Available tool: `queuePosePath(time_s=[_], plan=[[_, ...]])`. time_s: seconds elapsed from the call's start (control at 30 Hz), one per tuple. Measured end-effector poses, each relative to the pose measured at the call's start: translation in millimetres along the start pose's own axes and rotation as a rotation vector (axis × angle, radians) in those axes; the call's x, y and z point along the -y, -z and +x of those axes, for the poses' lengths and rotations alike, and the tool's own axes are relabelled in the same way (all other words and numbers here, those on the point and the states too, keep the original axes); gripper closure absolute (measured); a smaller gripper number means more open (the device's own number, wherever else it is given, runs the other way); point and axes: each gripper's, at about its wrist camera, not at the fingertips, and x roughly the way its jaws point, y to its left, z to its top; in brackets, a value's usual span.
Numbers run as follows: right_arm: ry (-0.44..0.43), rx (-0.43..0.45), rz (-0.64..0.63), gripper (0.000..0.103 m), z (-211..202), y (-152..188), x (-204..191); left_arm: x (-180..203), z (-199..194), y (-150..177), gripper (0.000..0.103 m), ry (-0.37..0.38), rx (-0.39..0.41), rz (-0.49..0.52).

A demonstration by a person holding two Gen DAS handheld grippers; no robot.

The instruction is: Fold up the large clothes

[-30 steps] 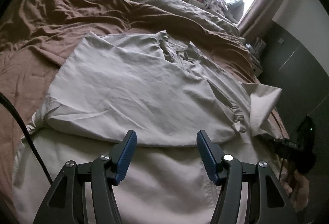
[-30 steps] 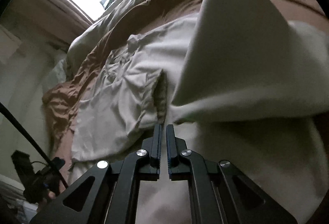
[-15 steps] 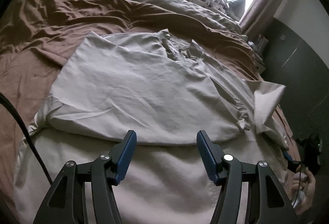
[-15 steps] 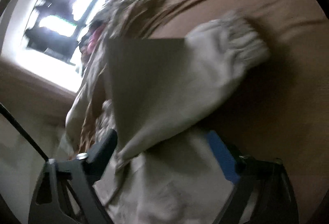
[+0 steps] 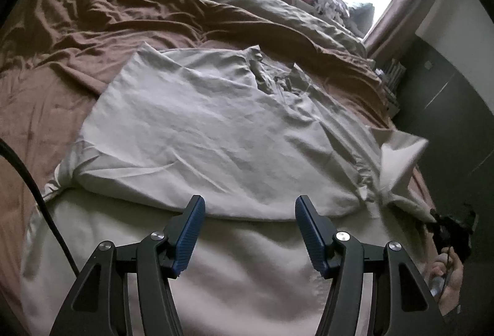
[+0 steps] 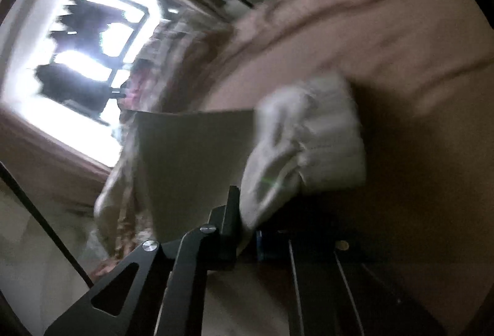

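Hovering with jaws spread wide and holding nothing, the left tongs [image 5: 249, 206] sit just nearer than the folded edge of the large cream cotton garment [image 5: 216, 132], probably poised to take that fold. The garment lies flat on the rumpled brown bed sheet [image 5: 46, 107]. Beyond its side, the right tongs [image 6: 244, 231] are clenched on its gathered sleeve cuff [image 6: 308, 138], lifted, likely to fold inward.
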Motion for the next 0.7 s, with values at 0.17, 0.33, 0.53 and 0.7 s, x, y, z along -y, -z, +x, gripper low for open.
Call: queuePosePath(time_s=[0.17,0.33,0.53,0.7], plan=[[-0.096,0.045,-0.154,0.099,-13.2,19.4,-67.3,-2.3,-9.1,-2.3,0.041,0.018,0.017,-0.016],[-0.163,0.024,-0.271,0.099,-5.1,48.1,-121.4,-7.6,-18.7,-5.7,0.041,0.032,0.030,-0.036],[-0.239,-0.038,-0.409,0.100,22.9,84.4,-169.2,-17.9,-29.1,-10.1,0.041,0.042,0.044,-0.063],[-0.263,-0.127,-0.496,0.100,58.8,105.5,-187.5,-30.2,-35.5,-13.8,0.041,0.048,0.056,-0.094]])
